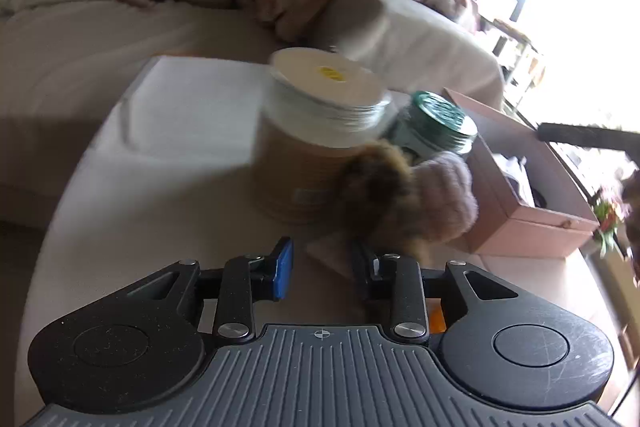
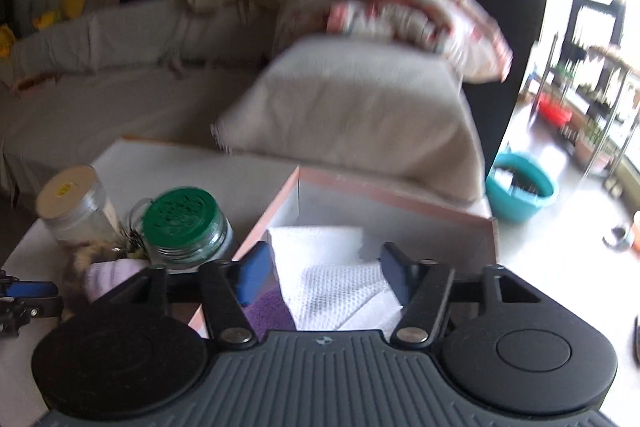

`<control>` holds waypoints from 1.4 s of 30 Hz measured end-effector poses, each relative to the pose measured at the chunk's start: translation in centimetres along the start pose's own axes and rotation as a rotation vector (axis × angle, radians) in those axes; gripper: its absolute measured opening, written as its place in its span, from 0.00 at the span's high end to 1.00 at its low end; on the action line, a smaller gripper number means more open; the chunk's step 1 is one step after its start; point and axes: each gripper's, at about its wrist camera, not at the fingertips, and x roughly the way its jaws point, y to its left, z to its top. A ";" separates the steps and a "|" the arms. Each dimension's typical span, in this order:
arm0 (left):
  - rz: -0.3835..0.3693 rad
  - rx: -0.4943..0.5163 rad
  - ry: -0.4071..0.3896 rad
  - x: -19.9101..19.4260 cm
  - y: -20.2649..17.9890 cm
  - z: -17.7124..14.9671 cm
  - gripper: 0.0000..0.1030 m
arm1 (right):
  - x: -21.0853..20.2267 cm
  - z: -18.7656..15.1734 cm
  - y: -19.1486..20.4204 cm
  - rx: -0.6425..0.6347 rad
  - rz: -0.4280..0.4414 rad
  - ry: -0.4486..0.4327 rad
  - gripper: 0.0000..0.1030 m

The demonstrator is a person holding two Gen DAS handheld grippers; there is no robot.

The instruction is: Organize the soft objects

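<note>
A fluffy pale-purple and brown soft toy (image 1: 416,195) lies on the white table beside a pink box (image 1: 532,219). My left gripper (image 1: 324,267) is open just in front of the toy, its right finger close to the fur. In the right wrist view the toy (image 2: 108,273) shows at the lower left. My right gripper (image 2: 324,273) is open and empty above the pink box (image 2: 400,203), which holds a white cloth (image 2: 332,279) and a purple cloth (image 2: 268,313).
A jar with a cream lid (image 1: 320,131) and a jar with a green lid (image 1: 436,123) stand behind the toy. A sofa with a grey cushion (image 2: 360,103) and a patterned blanket lies beyond the table. A teal basin (image 2: 520,191) sits on the floor.
</note>
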 end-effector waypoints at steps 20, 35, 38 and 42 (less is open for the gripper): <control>0.075 0.208 -0.052 0.9 -5.9 -1.1 0.61 | -4.6 -10.0 7.3 -0.098 0.049 -0.092 0.32; 0.132 0.055 -0.039 -3.6 1.0 -2.1 0.64 | -3.0 -12.1 7.6 -0.093 0.098 -0.008 0.32; 0.025 0.025 -0.104 -4.9 0.8 -1.6 0.64 | -3.1 -12.3 8.0 -0.100 0.116 -0.006 0.32; -0.052 0.060 -0.159 -6.0 -0.7 -0.7 0.64 | -3.6 -12.3 8.5 -0.117 0.147 -0.026 0.32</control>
